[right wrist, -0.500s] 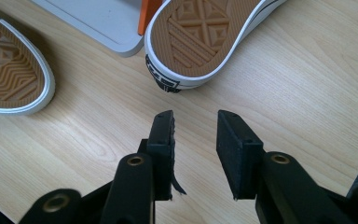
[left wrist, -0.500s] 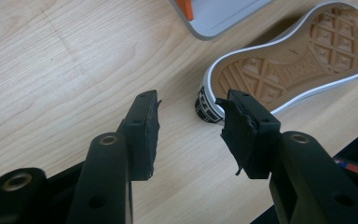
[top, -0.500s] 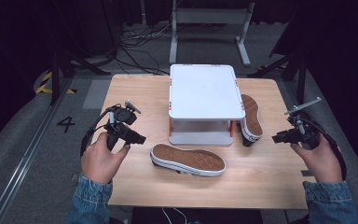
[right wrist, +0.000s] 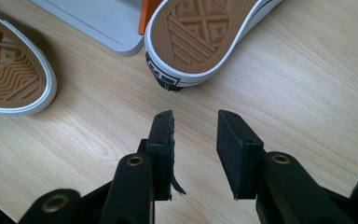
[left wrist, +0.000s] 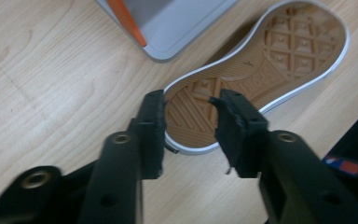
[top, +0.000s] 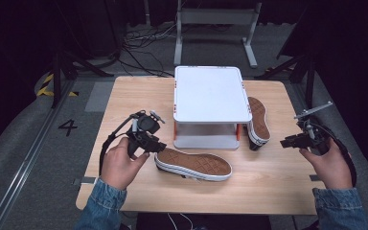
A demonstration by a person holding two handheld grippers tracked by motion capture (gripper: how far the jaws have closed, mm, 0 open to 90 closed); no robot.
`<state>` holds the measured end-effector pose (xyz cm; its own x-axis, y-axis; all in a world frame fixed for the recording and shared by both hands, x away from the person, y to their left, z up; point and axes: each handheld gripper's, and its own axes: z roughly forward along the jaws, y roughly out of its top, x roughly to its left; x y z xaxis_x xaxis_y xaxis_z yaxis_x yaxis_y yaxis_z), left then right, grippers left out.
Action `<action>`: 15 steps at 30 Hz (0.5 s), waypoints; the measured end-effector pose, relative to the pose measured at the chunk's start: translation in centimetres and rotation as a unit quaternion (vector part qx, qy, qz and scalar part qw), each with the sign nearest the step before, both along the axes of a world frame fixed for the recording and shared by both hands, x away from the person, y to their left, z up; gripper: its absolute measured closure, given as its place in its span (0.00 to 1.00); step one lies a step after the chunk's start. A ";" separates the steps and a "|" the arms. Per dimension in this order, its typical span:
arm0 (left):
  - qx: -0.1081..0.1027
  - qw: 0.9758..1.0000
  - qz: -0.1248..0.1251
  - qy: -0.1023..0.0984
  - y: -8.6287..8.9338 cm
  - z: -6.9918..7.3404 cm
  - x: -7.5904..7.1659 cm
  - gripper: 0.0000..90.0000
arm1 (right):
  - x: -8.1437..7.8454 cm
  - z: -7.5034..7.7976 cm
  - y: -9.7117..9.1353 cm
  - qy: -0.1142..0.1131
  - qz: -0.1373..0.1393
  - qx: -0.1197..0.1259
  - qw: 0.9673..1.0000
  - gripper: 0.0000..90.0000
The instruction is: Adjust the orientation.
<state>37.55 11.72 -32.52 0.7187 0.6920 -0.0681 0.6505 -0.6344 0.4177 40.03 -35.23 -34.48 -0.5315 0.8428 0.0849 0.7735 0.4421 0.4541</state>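
The left gripper (top: pixel 159 143) has closed in on the near shoe's (top: pixel 194 164) left end, jaws open; it lies left-right. The right gripper (top: pixel 287 142), also open, hangs well apart.

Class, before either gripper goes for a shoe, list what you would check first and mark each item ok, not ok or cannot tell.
1. Left gripper jaws apart: ok.
2. Right gripper jaws apart, nothing between them: ok.
3. Front shoe lies sole up, heel end at the left gripper's jaws: ok.
4. Side shoe free to lift: cannot tell, it lies close against the white stand.
5. Bare table around the front shoe: ok.
6. Shoe uppers and laces: cannot tell, only soles face up.
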 end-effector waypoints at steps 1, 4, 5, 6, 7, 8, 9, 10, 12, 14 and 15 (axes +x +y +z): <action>-0.004 1.000 -0.006 0.003 -0.3 -0.2 0.0 0.75 | -0.1 0.0 0.0 0.001 0.002 0.002 1.000 0.74; 0.007 1.000 -0.025 0.015 -1.4 -0.8 0.1 0.78 | -0.1 -0.1 0.1 0.001 0.001 0.001 1.000 0.74; 0.012 0.999 -0.029 0.016 -1.8 -1.0 0.1 0.78 | -0.1 -0.1 0.1 0.002 0.002 0.001 1.000 0.74; 0.011 0.999 -0.034 0.019 -2.1 -1.2 0.1 0.78 | -0.1 -0.2 0.1 0.003 0.003 -0.001 1.000 0.74; 0.012 0.999 -0.039 0.022 -2.5 -1.4 0.0 0.78 | -0.1 -0.2 0.1 0.004 0.002 -0.001 1.000 0.74; 0.013 0.999 -0.041 0.023 -2.9 -1.6 0.0 0.78 | -0.1 -0.3 0.1 0.005 0.002 -0.001 1.000 0.74; 0.015 0.999 -0.046 0.023 -3.2 -1.8 0.0 0.78 | -0.2 -0.3 0.1 0.006 0.003 0.001 1.000 0.74; 0.016 0.998 -0.051 0.025 -3.5 -2.0 0.0 0.78 | -0.2 -0.4 0.1 0.006 0.003 0.001 1.000 0.74; 0.020 0.997 -0.059 0.037 -4.2 -2.8 0.2 0.78 | -0.2 -0.4 0.0 0.007 0.001 0.002 1.000 0.74; 0.024 0.997 -0.061 0.042 -4.6 -3.4 0.3 0.78 | -0.3 -0.4 0.0 0.005 0.001 0.003 1.000 0.74; 0.020 0.997 -0.060 0.048 -4.8 -3.7 0.4 0.78 | -0.3 -0.3 0.0 0.005 0.002 0.003 1.000 0.74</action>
<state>37.92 6.96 -36.25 0.7874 0.6056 -0.1151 0.6053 -0.7242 0.3305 39.77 -35.22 -34.82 -0.5342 0.8399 0.0953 0.7759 0.4425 0.4497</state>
